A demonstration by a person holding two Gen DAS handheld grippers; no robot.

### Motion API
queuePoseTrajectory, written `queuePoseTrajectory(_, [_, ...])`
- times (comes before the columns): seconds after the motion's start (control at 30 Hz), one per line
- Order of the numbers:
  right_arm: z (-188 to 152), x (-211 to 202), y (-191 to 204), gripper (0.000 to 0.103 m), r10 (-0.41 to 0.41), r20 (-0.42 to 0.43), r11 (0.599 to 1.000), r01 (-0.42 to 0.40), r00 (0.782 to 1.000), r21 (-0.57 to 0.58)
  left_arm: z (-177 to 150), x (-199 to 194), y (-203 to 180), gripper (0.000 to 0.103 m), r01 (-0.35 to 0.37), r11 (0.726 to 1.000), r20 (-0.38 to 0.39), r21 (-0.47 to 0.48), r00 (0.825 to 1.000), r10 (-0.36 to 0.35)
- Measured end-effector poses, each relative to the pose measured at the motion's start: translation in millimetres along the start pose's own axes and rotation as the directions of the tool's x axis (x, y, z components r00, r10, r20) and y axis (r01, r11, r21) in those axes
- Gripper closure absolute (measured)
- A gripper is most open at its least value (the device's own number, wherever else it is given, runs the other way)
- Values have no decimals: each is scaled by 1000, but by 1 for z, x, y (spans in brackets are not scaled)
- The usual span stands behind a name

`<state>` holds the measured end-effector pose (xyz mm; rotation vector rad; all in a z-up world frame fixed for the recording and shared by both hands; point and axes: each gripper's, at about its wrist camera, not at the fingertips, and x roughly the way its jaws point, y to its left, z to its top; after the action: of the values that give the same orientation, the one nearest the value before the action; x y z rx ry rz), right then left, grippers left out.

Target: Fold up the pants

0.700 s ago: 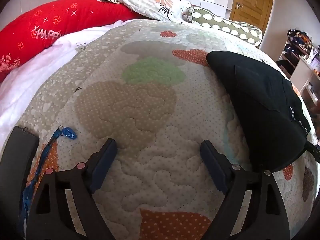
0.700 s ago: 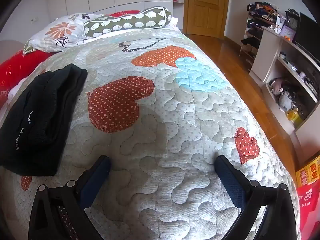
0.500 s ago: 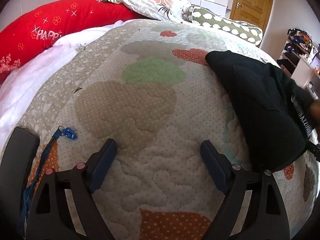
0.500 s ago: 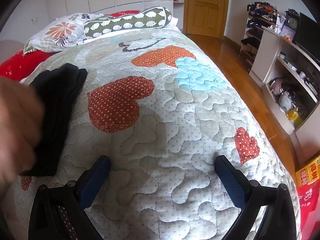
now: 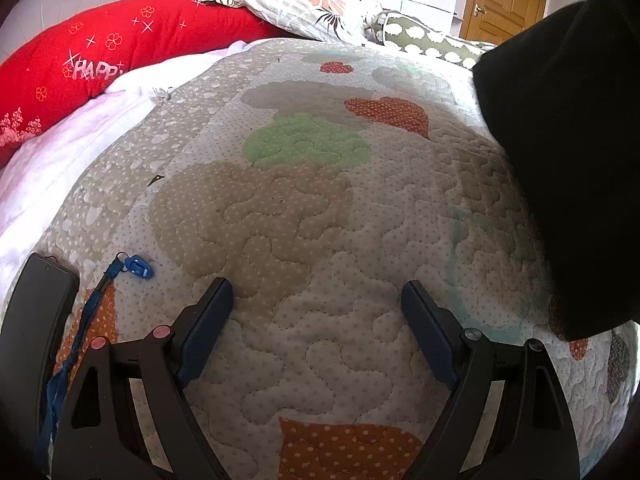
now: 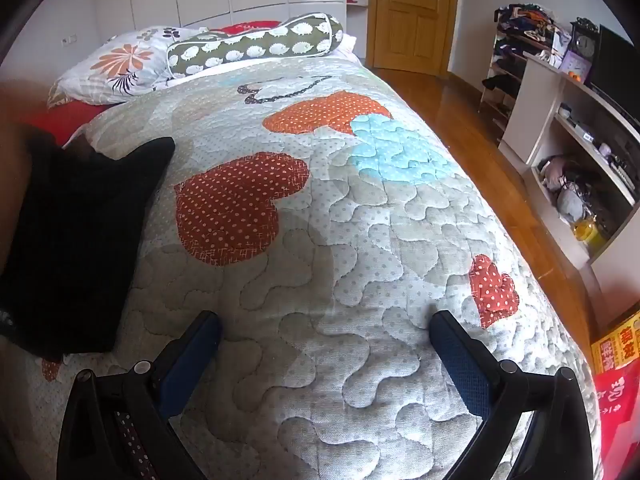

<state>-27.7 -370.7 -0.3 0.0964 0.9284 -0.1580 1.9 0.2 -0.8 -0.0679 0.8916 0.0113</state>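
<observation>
1. The pants [image 5: 568,168], a black bundle, now hang lifted at the right of the left view; a moment ago they lay flat on the quilt [image 5: 320,240], between the two tongs.
2. In the right view the pants [image 6: 76,240] fill the left edge, their lower part on the quilt. A blurred brownish shape sits at their upper left, perhaps the hand that showed there a moment earlier; I cannot tell for sure.
3. Left tongs [image 5: 318,308]: wide apart, empty, low over bare quilt.
4. Right tongs [image 6: 324,344]: wide apart, empty, likewise over quilt.
5. Neither tongs have shifted, so something else raised the pants.
6. My reading: the pants are being shaken out or re-laid, so folding has not started.
7. A blue clip [image 5: 138,267] on a strap lies left of the left tongs, well away from the pants.
</observation>
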Motion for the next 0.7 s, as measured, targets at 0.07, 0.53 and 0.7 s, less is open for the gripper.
queuePoseTrajectory(0.07, [0,0,0,0,0,0,1000,0,1000,0,0,0,0,16,0,1000,0,0,1000,0])
queuePoseTrajectory(0.53, [0,0,0,0,0,0,1000,0,1000,0,0,0,0,16,0,1000,0,0,1000,0])
queuePoseTrajectory(0.7, [-1,1,1,0,0,0,1000,0,1000,0,-1,-1,1,16,-2,1000,0,1,1000,2])
